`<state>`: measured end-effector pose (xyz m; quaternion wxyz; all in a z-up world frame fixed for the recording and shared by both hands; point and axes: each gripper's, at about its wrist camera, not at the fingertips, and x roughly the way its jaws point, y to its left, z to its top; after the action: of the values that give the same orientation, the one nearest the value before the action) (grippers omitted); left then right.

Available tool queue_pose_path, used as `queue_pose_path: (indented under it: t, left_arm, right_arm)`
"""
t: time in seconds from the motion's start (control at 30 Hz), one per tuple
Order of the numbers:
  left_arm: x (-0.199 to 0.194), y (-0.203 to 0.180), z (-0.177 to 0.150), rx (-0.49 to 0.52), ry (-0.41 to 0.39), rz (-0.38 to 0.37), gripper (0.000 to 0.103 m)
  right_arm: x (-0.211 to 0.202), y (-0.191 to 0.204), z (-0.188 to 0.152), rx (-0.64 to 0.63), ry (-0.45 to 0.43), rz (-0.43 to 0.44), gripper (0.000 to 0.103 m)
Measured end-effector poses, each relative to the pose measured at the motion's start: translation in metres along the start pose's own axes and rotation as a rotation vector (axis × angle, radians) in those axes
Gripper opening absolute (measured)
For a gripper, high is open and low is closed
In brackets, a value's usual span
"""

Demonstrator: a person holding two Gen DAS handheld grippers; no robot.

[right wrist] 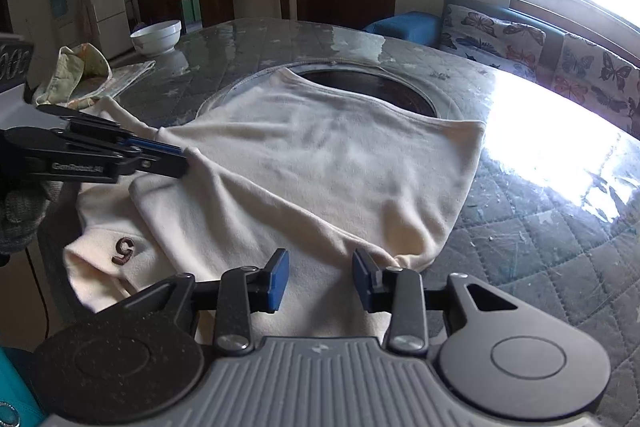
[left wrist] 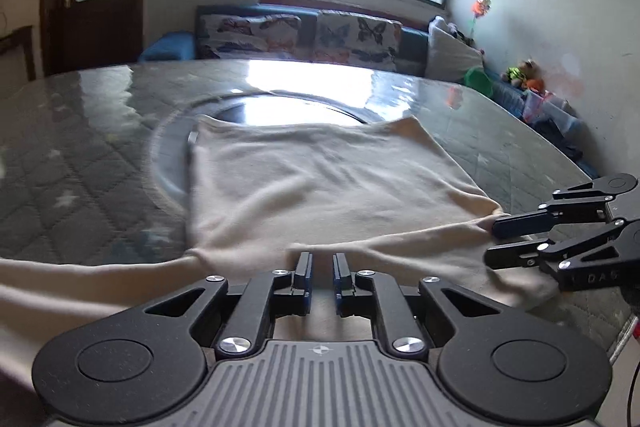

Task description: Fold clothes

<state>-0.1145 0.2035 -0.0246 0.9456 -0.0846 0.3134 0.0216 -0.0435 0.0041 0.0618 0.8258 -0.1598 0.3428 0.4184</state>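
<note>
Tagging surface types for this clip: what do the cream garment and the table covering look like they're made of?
Cream garment: soft matte knit, probably cotton jersey or fleece; it drapes in loose wrinkles. Table covering: grey quilted fabric, seemingly under clear glossy plastic, given diamond stitching and window glare.

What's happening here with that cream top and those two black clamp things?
A person is folding a cream garment on a quilted table, with a handheld gripper in each hand. The left gripper is nearly closed at a fold of the cloth. The right gripper stands open over the near edge, with fabric bunched by one finger. The garment lies partly folded. A white bowl sits at the far corner.
</note>
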Motion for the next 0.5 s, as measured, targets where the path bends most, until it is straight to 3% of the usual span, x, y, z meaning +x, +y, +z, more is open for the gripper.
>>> queue_pose_path:
  t: [0.17,0.23,0.5]
  left_arm:
    - [-0.028,0.037,-0.008,-0.107,-0.04,0.133,0.02]
    - [-0.039,0.052,-0.012,-0.152,-0.057,0.21,0.036]
    - [-0.071,0.113,-0.026,-0.309,-0.117,0.519,0.052]
  right_arm:
    - [-0.003,0.005,0.005,-0.013,-0.017,0.008,0.046]
    - [-0.003,0.009,0.007,-0.021,-0.022,0.012,0.051]
    - [-0.006,0.025,0.014,-0.057,-0.033,0.046,0.062]
